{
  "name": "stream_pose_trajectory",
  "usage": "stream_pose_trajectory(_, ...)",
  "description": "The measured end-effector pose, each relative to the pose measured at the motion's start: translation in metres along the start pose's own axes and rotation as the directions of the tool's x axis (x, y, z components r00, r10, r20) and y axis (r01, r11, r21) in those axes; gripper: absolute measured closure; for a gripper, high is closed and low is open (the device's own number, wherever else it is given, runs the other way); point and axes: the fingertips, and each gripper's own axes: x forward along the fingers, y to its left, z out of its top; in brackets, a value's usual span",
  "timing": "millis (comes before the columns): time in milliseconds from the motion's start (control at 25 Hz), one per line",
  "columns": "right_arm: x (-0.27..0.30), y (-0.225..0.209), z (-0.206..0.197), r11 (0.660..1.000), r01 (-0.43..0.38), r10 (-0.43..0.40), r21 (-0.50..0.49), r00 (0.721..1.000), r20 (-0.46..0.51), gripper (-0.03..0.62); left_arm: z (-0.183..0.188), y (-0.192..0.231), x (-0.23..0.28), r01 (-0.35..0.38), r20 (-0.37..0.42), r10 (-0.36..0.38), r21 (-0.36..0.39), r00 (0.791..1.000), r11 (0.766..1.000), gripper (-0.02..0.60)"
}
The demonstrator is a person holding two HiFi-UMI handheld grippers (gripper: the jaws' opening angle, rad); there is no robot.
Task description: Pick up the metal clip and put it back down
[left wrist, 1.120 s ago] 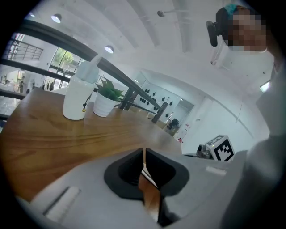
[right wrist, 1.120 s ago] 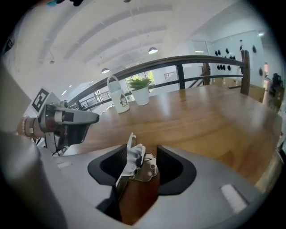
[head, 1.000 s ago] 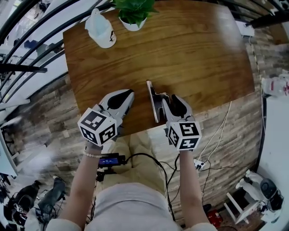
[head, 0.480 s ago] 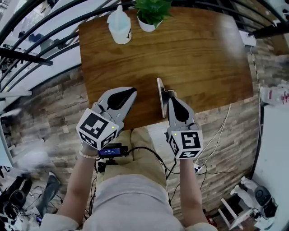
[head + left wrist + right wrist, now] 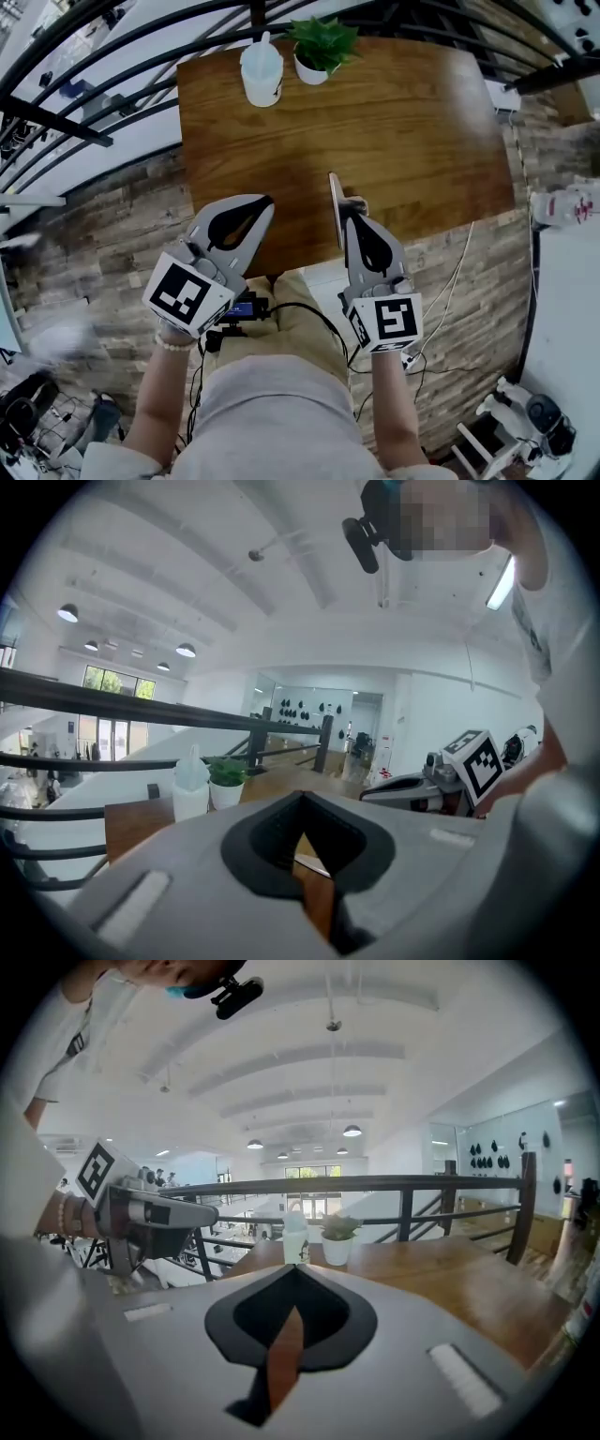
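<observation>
The metal clip [image 5: 335, 192] is a thin bright strip held on edge above the near edge of the wooden table [image 5: 422, 122]. My right gripper [image 5: 349, 208] is shut on it. In the right gripper view the clip shows as a narrow brown-tinted strip [image 5: 284, 1358] pinched between the closed jaws [image 5: 293, 1283]. My left gripper [image 5: 262, 202] hovers to the left of the clip, apart from it, with its fingertips together and nothing between them. It looks the same in the left gripper view [image 5: 302, 806].
A white bottle [image 5: 261, 73] and a small potted plant [image 5: 323, 47] stand at the table's far edge, with a dark railing [image 5: 94, 56] behind them. A white power strip [image 5: 506, 97] lies right of the table. Cables [image 5: 450, 281] trail across the plank floor beside my legs.
Both grippers have risen toward the camera. The right gripper's jaws closed on the clip and lifted it off the table. The left gripper rose empty beside it.
</observation>
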Motion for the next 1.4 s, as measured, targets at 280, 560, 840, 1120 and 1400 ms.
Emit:
stream_pose_trajectory(280, -0.014, 0.016, 0.028, 1.0, -0.003, 0.005, -0.021, 0.997, 0.071, 0.572, 0.023, -0.01, -0.024, -0.007, 0.058, 0.001, 0.093, 0.998, 0.996, 0.581)
stream_pose_trajectory(560, -0.026, 0.027, 0.042, 0.999, -0.011, 0.016, -0.046, 0.995, 0.102, 0.572, 0.026, -0.023, -0.041, -0.007, 0.057, -0.003, 0.171, 0.998, 0.985, 0.581)
stream_pose_trajectory(840, -0.031, 0.031, 0.052, 0.997, -0.018, 0.026, -0.071, 0.992, 0.12, 0.572, 0.027, -0.019, -0.048, -0.038, 0.071, 0.027, 0.158, 0.997, 0.987, 0.581)
stream_pose_trajectory(1120, -0.03, 0.032, 0.054, 0.996, -0.026, 0.035, -0.082, 0.992, 0.119, 0.572, 0.025, -0.016, -0.049, -0.051, 0.065, 0.042, 0.156, 0.997, 0.987, 0.581)
stream_pose_trajectory(1400, -0.031, 0.037, 0.049, 0.995, -0.04, 0.05, -0.09, 0.993, 0.108, 0.572, 0.02, -0.02, -0.051, -0.054, 0.06, 0.045, 0.15, 0.997, 0.987, 0.581)
